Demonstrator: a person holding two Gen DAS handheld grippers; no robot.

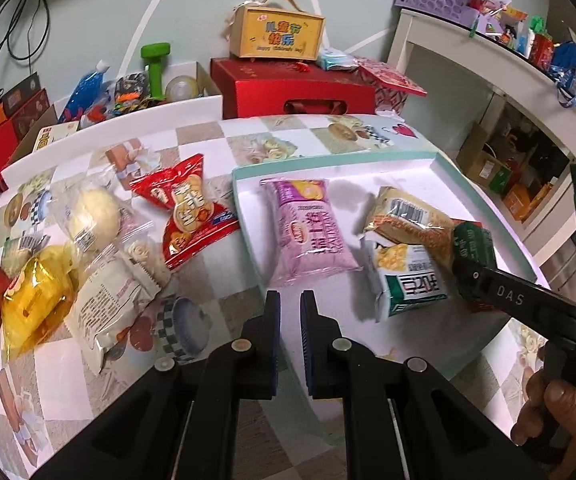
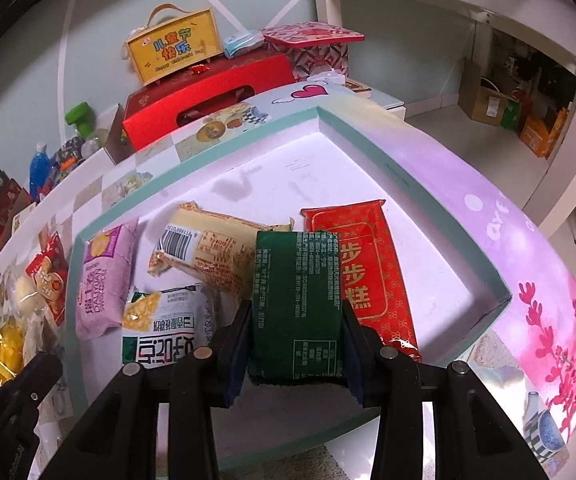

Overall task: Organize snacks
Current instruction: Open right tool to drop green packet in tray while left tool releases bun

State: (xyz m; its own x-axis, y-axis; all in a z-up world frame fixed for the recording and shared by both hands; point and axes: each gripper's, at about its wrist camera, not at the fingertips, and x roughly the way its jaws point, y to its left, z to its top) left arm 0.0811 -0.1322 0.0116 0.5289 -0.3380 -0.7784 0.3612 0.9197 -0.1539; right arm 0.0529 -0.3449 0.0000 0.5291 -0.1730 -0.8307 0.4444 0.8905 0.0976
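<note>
A shallow box (image 1: 248,172) with a teal rim (image 2: 368,136) lies on the table and holds a pink packet (image 1: 312,224), a tan packet (image 1: 404,216), a white-green packet (image 1: 412,276) and a red packet (image 2: 364,268). My right gripper (image 2: 296,320) is shut on a dark green packet (image 2: 296,292) and holds it over the box, between the tan and red packets. It also shows in the left wrist view (image 1: 472,256). My left gripper (image 1: 290,300) is nearly shut and empty, just in front of the pink packet at the box's near edge.
Loose snacks lie on the table left of the box: a red packet (image 1: 186,212), a clear bun packet (image 1: 92,216), a yellow packet (image 1: 36,296) and a white packet (image 1: 108,304). Red gift boxes (image 1: 288,88) stand behind. White shelving (image 1: 488,60) is at the right.
</note>
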